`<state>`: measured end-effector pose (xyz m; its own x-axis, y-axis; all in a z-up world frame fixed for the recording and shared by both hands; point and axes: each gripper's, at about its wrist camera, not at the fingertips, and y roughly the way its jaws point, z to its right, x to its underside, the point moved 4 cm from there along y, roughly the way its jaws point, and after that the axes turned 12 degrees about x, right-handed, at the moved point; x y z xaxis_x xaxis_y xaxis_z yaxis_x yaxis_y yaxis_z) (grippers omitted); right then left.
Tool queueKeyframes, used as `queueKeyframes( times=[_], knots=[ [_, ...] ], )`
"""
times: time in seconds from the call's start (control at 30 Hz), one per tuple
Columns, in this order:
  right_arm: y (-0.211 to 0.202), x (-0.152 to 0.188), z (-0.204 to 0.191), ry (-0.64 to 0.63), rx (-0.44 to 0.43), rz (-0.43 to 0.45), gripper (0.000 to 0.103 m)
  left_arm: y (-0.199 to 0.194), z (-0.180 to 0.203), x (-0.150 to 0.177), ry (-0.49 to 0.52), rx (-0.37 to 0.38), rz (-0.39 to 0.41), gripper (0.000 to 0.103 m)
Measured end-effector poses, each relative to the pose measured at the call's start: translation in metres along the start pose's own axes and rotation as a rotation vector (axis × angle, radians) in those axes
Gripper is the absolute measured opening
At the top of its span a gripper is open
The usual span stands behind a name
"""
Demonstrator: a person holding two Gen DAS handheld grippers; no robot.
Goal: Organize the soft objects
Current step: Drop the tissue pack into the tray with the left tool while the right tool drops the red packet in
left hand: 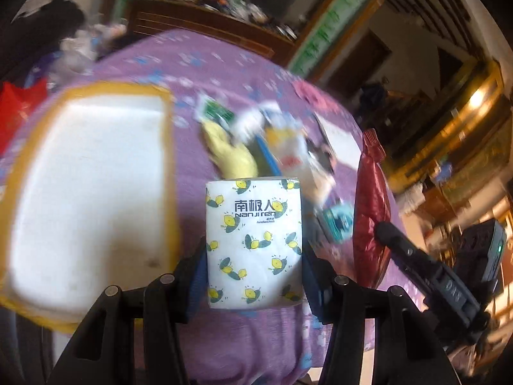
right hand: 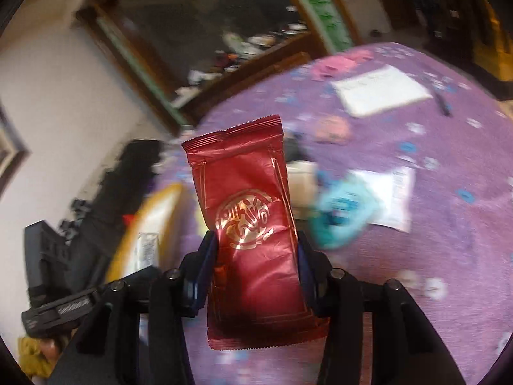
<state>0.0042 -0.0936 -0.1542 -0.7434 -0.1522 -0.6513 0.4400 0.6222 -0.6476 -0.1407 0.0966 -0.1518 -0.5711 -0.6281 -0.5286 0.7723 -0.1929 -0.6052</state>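
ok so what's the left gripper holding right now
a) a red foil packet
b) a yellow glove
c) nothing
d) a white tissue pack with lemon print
d: in the left wrist view the left gripper has its pads pressed on both sides of the white tissue pack with the lemon print, lifted above the purple tablecloth; the red foil packet is in the right gripper.

Cluttered wooden dresser [left hand: 205, 22], white wall [right hand: 64, 96]

one tissue pack [left hand: 253, 243], one red foil packet [right hand: 253, 224], one yellow-rimmed tray [left hand: 89, 192]
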Motion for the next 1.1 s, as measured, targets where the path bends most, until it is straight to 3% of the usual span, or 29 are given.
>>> queueKeyframes(
  times=[0.13,0.3,0.43,0.6,0.7,0.77,0.8,0.83,0.97,1.1],
  knots=[
    [0.013,-0.001,-0.055,-0.072,-0.107,-0.036,0.047,-0.040,-0.022,-0.012,-0.025,-0.015,0.083,0.056],
    [0.052,0.018,-0.120,-0.115,-0.206,-0.173,0.047,-0.059,-0.077,-0.016,-0.109,-0.134,0.110,0.056],
    [0.081,0.032,-0.158,-0.145,-0.217,-0.247,0.047,-0.064,-0.109,-0.015,-0.148,-0.191,0.118,0.056],
    [0.107,0.046,-0.198,-0.218,-0.191,-0.273,0.047,-0.067,-0.135,-0.013,-0.174,-0.226,0.112,0.056],
    [0.120,0.057,-0.207,-0.276,-0.133,-0.264,0.047,-0.059,-0.150,-0.009,-0.185,-0.295,0.083,0.056],
    [0.128,0.063,-0.204,-0.291,-0.087,-0.272,0.043,-0.054,-0.155,-0.006,-0.193,-0.290,0.060,0.056],
    [0.127,0.066,-0.202,-0.299,-0.063,-0.261,0.038,-0.051,-0.158,-0.005,-0.197,-0.289,0.050,0.056],
    [0.124,0.068,-0.200,-0.310,-0.029,-0.237,0.020,-0.049,-0.158,-0.003,-0.193,-0.300,0.043,0.056],
    [0.124,0.067,-0.190,-0.296,-0.036,-0.239,0.017,-0.040,-0.152,-0.002,-0.136,-0.338,0.021,0.057],
    [0.122,0.066,-0.184,-0.284,-0.089,-0.242,0.018,-0.041,-0.147,-0.002,-0.122,-0.305,0.029,0.085]
  ],
)
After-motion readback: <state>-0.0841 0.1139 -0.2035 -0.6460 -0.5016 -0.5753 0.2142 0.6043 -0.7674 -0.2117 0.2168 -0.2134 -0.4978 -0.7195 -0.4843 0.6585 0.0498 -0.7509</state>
